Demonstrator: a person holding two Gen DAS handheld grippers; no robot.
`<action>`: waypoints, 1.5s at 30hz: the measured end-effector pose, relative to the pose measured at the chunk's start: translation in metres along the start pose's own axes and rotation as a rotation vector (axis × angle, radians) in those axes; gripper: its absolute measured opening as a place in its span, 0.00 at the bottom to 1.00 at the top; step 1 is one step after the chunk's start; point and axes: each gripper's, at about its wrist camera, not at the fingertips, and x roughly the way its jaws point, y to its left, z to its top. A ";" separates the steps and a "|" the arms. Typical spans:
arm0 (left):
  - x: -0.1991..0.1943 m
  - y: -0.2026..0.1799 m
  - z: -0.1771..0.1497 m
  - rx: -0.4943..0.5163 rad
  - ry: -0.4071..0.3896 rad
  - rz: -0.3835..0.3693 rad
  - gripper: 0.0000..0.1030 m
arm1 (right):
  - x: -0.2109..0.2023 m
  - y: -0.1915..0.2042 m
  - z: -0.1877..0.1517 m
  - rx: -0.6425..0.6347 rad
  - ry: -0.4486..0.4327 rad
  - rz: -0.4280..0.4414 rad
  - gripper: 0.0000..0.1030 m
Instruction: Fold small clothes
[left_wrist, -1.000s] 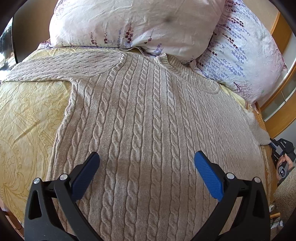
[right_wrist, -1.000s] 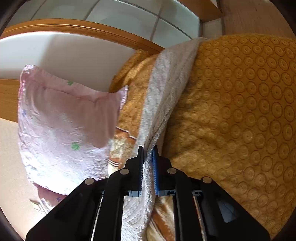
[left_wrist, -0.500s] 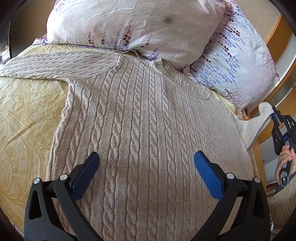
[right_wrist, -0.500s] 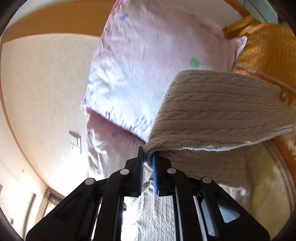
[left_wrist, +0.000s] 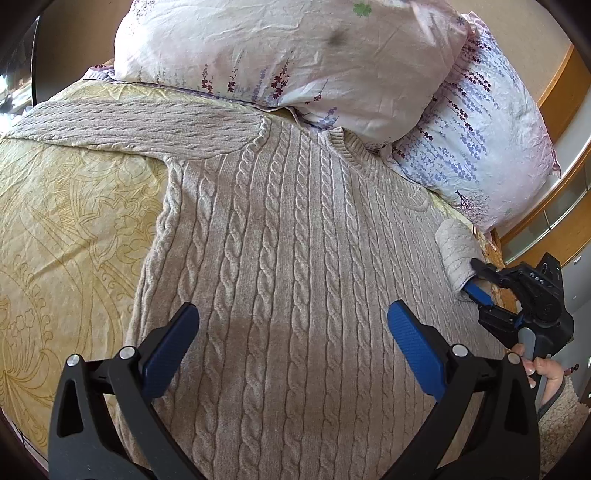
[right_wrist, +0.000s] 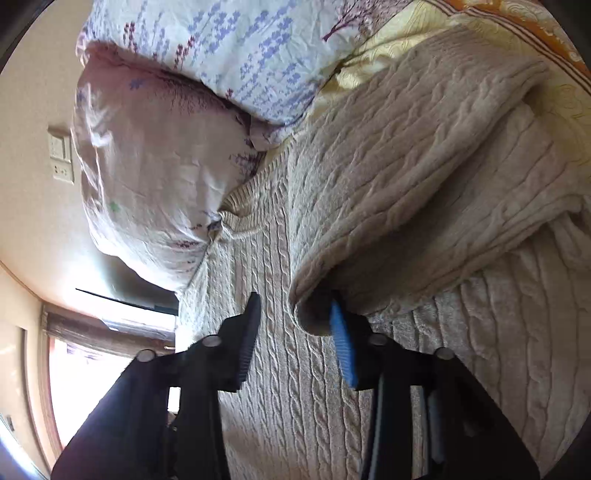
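Observation:
A beige cable-knit sweater (left_wrist: 288, 240) lies flat, front up, on the bed, its left sleeve (left_wrist: 129, 125) stretched out sideways. My left gripper (left_wrist: 291, 325) hovers open over the lower body, nothing between its blue pads. The right sleeve (right_wrist: 424, 155) is folded inward over the body. Its cuff (right_wrist: 317, 299) hangs against one blue pad (right_wrist: 341, 343) of my right gripper (right_wrist: 295, 321), whose jaws are opening and no longer pinch it. In the left wrist view the right gripper (left_wrist: 474, 280) sits at the sweater's right edge, by the cuff (left_wrist: 456, 254).
A yellow patterned bedspread (left_wrist: 74, 240) lies under the sweater. Two floral pillows (left_wrist: 295, 55) (left_wrist: 480, 147) crowd the collar at the head of the bed. A wooden frame (left_wrist: 561, 92) runs along the right. A person's hand (left_wrist: 546, 369) holds the right gripper.
My right gripper swung the right sleeve up from the bed's side and in over the sweater's body, then its jaws parted. The left gripper stayed open in place.

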 end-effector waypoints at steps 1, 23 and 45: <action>0.000 0.001 0.000 -0.004 0.001 0.001 0.98 | -0.008 0.001 0.000 0.018 -0.040 0.017 0.52; -0.013 0.039 0.011 -0.068 -0.047 0.018 0.98 | 0.002 0.040 0.054 0.121 -0.258 0.173 0.09; -0.052 0.119 0.034 -0.257 -0.197 0.113 0.98 | 0.167 0.125 -0.044 -0.252 0.125 -0.090 0.14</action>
